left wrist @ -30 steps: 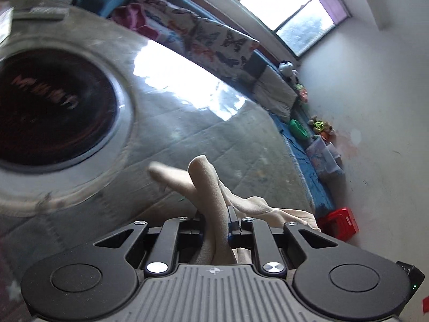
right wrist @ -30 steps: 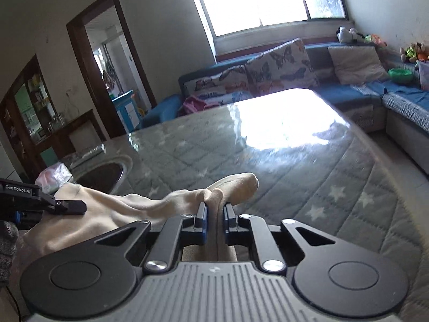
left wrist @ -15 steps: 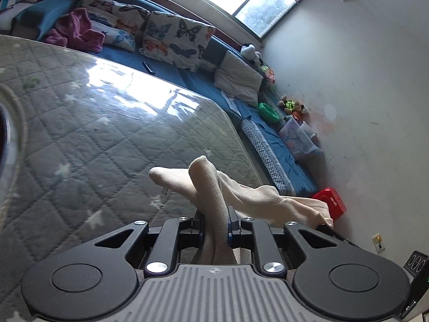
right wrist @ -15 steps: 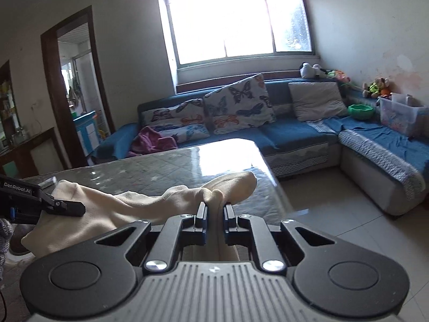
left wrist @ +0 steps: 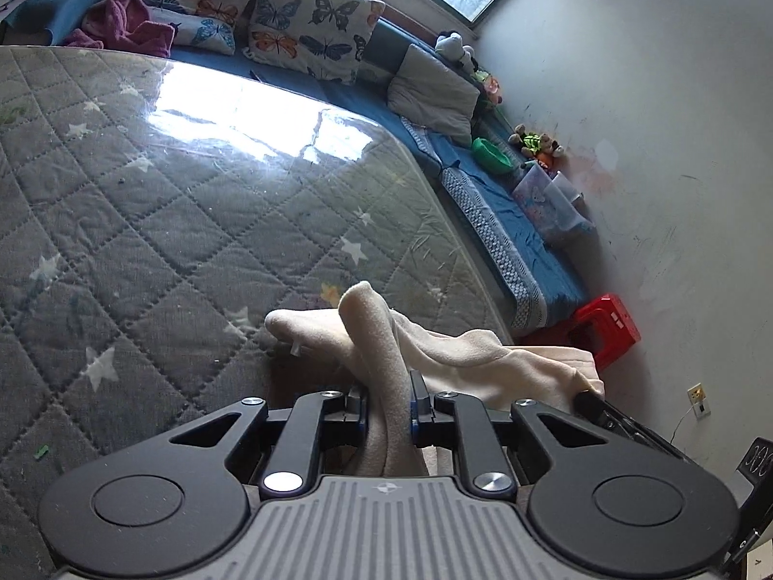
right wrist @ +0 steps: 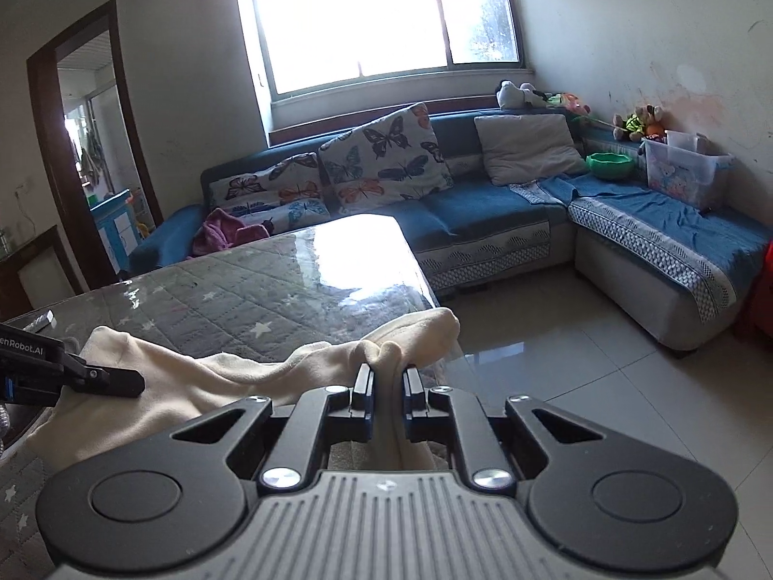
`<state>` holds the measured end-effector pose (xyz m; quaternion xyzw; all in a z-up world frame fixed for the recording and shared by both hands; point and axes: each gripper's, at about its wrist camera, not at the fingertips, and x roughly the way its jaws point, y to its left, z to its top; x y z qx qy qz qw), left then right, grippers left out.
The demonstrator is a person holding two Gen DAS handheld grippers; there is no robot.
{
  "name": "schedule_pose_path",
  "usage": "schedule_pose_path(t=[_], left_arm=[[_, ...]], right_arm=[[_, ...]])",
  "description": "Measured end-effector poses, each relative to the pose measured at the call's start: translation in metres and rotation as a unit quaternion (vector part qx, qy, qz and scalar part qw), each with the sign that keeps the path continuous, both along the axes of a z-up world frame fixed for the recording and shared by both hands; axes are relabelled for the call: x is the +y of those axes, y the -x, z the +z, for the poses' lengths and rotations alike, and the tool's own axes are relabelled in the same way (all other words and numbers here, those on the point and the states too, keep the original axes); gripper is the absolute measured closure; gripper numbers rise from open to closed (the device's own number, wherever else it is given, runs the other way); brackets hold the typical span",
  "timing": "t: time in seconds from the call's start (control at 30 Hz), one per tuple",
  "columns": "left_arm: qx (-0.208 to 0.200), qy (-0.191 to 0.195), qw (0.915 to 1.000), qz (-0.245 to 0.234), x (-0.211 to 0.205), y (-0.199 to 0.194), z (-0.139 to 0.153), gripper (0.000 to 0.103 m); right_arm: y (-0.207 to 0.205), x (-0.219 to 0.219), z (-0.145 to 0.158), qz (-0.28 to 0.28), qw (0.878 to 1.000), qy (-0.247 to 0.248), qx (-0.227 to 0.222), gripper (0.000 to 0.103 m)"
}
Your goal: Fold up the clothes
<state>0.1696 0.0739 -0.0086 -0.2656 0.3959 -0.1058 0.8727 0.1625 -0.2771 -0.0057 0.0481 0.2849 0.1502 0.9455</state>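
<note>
A cream garment (left wrist: 381, 338) hangs stretched between my two grippers above the grey quilted table (left wrist: 169, 222). My left gripper (left wrist: 386, 398) is shut on a bunched fold of it. My right gripper (right wrist: 386, 384) is shut on another bunched edge of the same cream garment (right wrist: 232, 377), near the table's right end. The left gripper's fingers (right wrist: 96, 379) show at the left of the right wrist view, and part of the right gripper (left wrist: 613, 415) shows at the right of the left wrist view. The garment's lower part is hidden behind the gripper bodies.
A blue corner sofa (right wrist: 483, 212) with butterfly cushions (right wrist: 381, 159) stands beyond the table. A red stool (left wrist: 604, 328) stands on the tiled floor (right wrist: 579, 367) to the right. A clear box (right wrist: 681, 169) and green bowl (right wrist: 608, 164) sit on the sofa. A small object (right wrist: 41, 321) lies on the table's left.
Both grippers have swung right with the garment still held. The round dark bowl has left the left wrist view; the right wrist view now looks past the table's end to the floor.
</note>
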Motion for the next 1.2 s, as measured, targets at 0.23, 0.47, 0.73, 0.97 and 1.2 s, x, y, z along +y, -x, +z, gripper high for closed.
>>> schedule_pose_path(t=[0.23, 0.47, 0.73, 0.97, 1.2], left_arm=[[0.0, -0.004, 1.0, 0.001, -0.003, 0.0, 0.004, 0.087], [-0.015, -0.019, 0.9997, 0.002, -0.005, 0.003, 0.015, 0.087], [-0.028, -0.032, 0.9991, 0.0, -0.008, 0.008, 0.023, 0.087], [-0.016, -0.041, 0.999, -0.004, -0.01, 0.006, 0.016, 0.087], [0.002, -0.047, 0.9989, -0.006, -0.01, 0.004, 0.004, 0.087]], right_arm=[[-0.001, 0.001, -0.001, 0.002, 1.0, 0.001, -0.003, 0.093], [0.001, 0.003, 0.009, 0.004, 1.0, -0.001, -0.024, 0.093], [0.005, 0.001, 0.019, 0.004, 0.999, -0.003, -0.038, 0.093], [0.0, 0.002, 0.012, 0.0, 1.0, 0.003, -0.027, 0.093], [-0.006, 0.006, 0.002, -0.005, 1.0, 0.013, -0.011, 0.093]])
